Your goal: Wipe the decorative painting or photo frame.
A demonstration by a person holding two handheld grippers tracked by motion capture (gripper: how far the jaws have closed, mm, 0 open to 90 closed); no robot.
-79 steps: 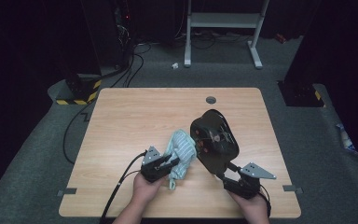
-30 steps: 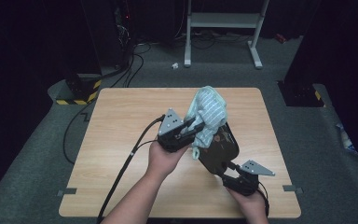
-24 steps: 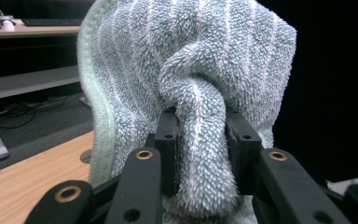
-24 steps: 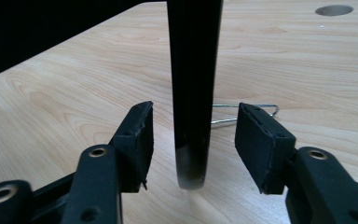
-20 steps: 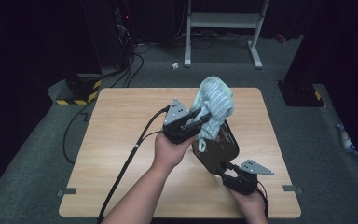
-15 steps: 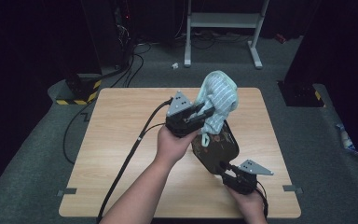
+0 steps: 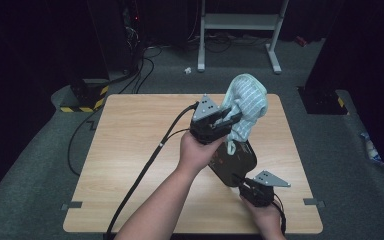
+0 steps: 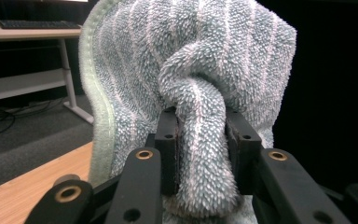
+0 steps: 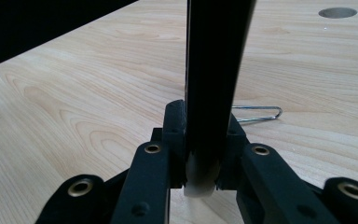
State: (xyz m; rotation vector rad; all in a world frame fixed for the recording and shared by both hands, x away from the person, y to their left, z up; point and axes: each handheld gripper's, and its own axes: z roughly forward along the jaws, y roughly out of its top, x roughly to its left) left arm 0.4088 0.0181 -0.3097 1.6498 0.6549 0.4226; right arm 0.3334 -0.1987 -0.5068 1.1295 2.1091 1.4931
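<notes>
Towel (image 7: pixel 247 102) raised in left hand-held gripper (image 7: pixel 225 120) — forearm stretched forward.

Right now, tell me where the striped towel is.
High view: the striped towel hangs above the table's far right part, clamped in the left tool, just above the dark pan.

left gripper (image 7: pixel 230 120): my black jaws, brass-ringed screw holes, grey three-cornered plate, black cable.
right gripper (image 7: pixel 244 180): my same build.

I see a light wooden table (image 7: pixel 130 150) on grey carpet; a bent wire (image 9: pixel 256 113) lies on it.
</notes>
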